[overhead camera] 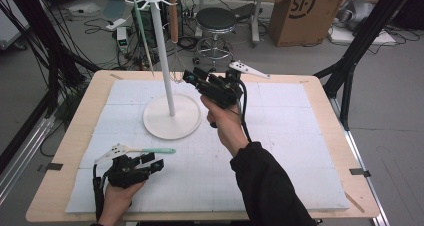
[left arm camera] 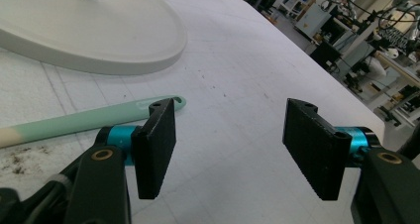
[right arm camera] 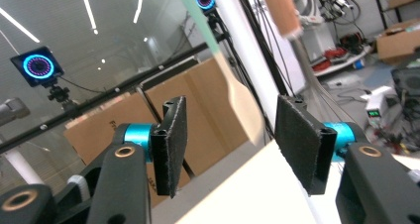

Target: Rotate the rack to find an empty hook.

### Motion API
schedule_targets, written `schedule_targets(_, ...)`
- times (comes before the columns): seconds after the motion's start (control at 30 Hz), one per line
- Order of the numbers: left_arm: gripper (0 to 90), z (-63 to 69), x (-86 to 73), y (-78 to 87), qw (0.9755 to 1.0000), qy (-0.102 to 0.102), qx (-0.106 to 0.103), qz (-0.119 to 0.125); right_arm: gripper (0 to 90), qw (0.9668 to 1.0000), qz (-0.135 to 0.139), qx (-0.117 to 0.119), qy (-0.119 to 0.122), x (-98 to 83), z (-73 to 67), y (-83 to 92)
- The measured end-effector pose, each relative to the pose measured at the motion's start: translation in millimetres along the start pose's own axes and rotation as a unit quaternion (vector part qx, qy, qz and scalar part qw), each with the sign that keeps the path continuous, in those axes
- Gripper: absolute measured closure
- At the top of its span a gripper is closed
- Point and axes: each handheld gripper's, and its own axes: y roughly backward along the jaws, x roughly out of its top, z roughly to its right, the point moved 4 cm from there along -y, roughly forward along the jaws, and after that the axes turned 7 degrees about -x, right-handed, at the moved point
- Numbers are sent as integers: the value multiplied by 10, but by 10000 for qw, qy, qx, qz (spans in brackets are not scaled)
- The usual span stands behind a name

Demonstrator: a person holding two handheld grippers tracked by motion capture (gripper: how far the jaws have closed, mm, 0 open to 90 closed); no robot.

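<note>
With both grippers' jaws apart and empty, the light, stiff mint-handled utensil (overhead camera: 150, 150) beside the left gripper (overhead camera: 156, 163) looks best pinched mid-handle, while the right gripper (overhead camera: 192, 77) hangs by the rack (overhead camera: 162, 46).

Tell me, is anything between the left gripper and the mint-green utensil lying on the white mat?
Nothing visible stands in the way. The mint-green utensil lies flat on the white foam mat, just beside the left gripper, whose jaws stand open with bare mat between them. The white rack's round base sits farther off.

Black claws w/ ribbed pads (left arm camera: 157, 154), teal hubs, brass screws, grey tri plates, black cables, black sleeve (overhead camera: 267, 186)
</note>
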Motion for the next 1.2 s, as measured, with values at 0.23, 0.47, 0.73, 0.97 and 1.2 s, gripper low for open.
schedule_targets(0.23, 380, -3, 0, -37, 9999, -14, 94, -51, 440, 9998, -83, -147, -114, -137, 167, 241)
schedule_targets(0.47, 380, -4, 0, -54, 9999, -31, 119, -58, 386, 9993, -204, -315, -54, -262, 293, 429)
schedule_targets(0.73, 380, -2, -2, -59, 9999, -33, 123, -101, 378, 9987, -202, -459, -87, -357, 415, 650)
schedule_targets(0.97, 380, -4, 0, -61, 9999, -26, 119, -98, 368, 9983, -246, -499, -168, -488, 465, 821)
schedule_targets(1.2, 382, -10, 21, -38, 10000, 8, 90, 17, 350, 9975, -348, -577, -229, -683, 530, 984)
